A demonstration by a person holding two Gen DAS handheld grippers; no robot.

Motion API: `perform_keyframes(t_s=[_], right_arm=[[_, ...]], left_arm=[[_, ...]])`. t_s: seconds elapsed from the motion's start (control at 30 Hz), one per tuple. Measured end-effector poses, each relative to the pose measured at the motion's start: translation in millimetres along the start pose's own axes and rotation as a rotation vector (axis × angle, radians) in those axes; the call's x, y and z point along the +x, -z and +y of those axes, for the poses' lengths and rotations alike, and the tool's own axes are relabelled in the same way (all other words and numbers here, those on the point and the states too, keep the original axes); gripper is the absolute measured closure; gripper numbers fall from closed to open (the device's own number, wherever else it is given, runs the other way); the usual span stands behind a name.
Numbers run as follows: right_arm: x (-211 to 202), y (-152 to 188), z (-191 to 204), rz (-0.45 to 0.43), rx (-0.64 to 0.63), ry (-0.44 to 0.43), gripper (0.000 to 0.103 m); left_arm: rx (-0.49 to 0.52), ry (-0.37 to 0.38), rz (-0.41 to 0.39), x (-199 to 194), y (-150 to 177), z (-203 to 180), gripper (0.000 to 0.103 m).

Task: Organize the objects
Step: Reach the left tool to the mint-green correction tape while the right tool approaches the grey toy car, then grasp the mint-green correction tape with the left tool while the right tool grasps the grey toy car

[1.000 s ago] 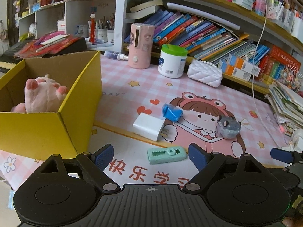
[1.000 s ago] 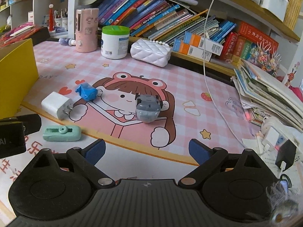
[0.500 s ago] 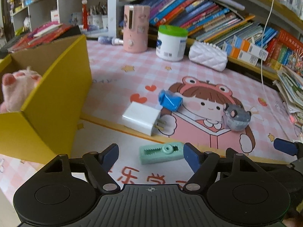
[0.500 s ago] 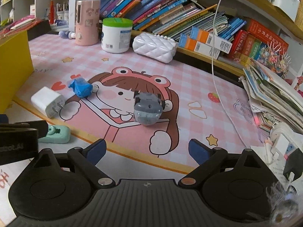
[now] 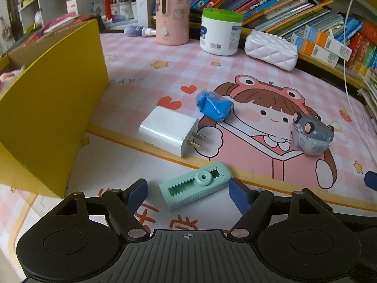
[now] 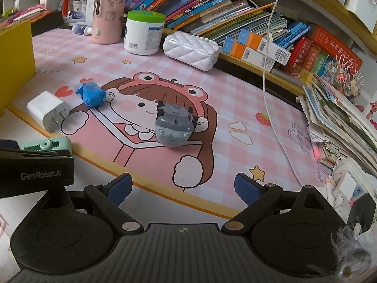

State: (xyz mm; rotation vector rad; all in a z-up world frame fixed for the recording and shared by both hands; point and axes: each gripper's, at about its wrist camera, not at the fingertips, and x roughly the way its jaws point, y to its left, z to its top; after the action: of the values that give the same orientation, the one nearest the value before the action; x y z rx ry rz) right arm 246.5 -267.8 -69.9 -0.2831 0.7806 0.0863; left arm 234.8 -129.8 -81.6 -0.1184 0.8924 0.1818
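Note:
A mint-green toothed clip [image 5: 196,184] lies on the desk mat between the open fingers of my left gripper [image 5: 188,193]; whether the pads touch it is unclear. It also shows in the right wrist view [image 6: 47,144]. Beyond it lie a white charger plug [image 5: 169,133], a blue wrapped packet [image 5: 214,105] and a grey toy car [image 5: 311,136]. My right gripper [image 6: 183,188] is open and empty, facing the toy car [image 6: 174,125]. A yellow cardboard box [image 5: 47,103] stands at the left.
At the back stand a pink humidifier [image 5: 173,14], a green-lidded white jar [image 5: 221,31], a white quilted pouch [image 5: 271,49] and shelves of books. A stack of papers [image 6: 341,122] and a white cable [image 6: 271,82] are at the right.
My left gripper has moved forward and down towards the mint-green clip, which now sits between its fingers. My right gripper has moved slightly closer to the toy car.

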Motion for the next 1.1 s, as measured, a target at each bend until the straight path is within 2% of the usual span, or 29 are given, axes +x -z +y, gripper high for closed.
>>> perform_keyframes(t_s=[0.07, 0.13, 0.17, 0.33, 0.6, 0.83, 0.93, 0.97, 1.03, 1.07, 1.1], right_arm=[[1.1, -0.1, 0.4, 0.0, -0.003, -0.002, 0.008], [2.0, -0.9, 1.2, -0.007, -0.01, 0.001, 0.008], [2.4, -1.6, 2.1, -0.011, -0.016, 0.002, 0.008], [8.0, -7.5, 7.9, -0.026, -0.032, -0.006, 0.008], [22.2, -20.3, 15.0, -0.048, -0.029, -0.022, 0.008], [42.5, -33.2, 12.2, -0.058, 0.027, -0.027, 0.008], [52.1, -37.5, 9.5, -0.05, 0.055, -0.029, 0.008], [54.7, -38.6, 8.6, -0.046, 0.064, -0.032, 0.011], [59.4, -40.3, 6.9, -0.04, 0.08, -0.043, 0.022], [61.0, -41.3, 6.0, -0.041, 0.086, -0.053, 0.033], [61.6, -42.2, 4.9, -0.045, 0.094, -0.07, 0.05]], left_arm=[[0.029, -0.014, -0.013, -0.9, -0.5, -1.9, 0.057], [0.023, -0.003, -0.016, -2.6, -2.8, 2.1, 0.076], [0.003, 0.018, -0.009, -3.6, -4.4, 6.0, 0.078], [-0.017, 0.036, -0.054, -18.0, -6.8, 16.0, 0.08], [-0.047, 0.012, -0.099, -34.5, -9.7, 36.2, 0.08], [-0.033, 0.014, -0.099, -44.9, -5.2, 46.6, 0.076], [-0.028, 0.012, -0.097, -48.3, -3.3, 50.2, 0.07], [-0.026, 0.01, -0.097, -49.1, -2.5, 51.1, 0.068], [-0.025, 0.006, -0.092, -49.9, -1.3, 53.1, 0.062], [-0.026, 0.005, -0.089, -50.3, -0.6, 53.9, 0.057], [-0.027, 0.005, -0.088, -51.0, 0.2, 54.8, 0.055]])
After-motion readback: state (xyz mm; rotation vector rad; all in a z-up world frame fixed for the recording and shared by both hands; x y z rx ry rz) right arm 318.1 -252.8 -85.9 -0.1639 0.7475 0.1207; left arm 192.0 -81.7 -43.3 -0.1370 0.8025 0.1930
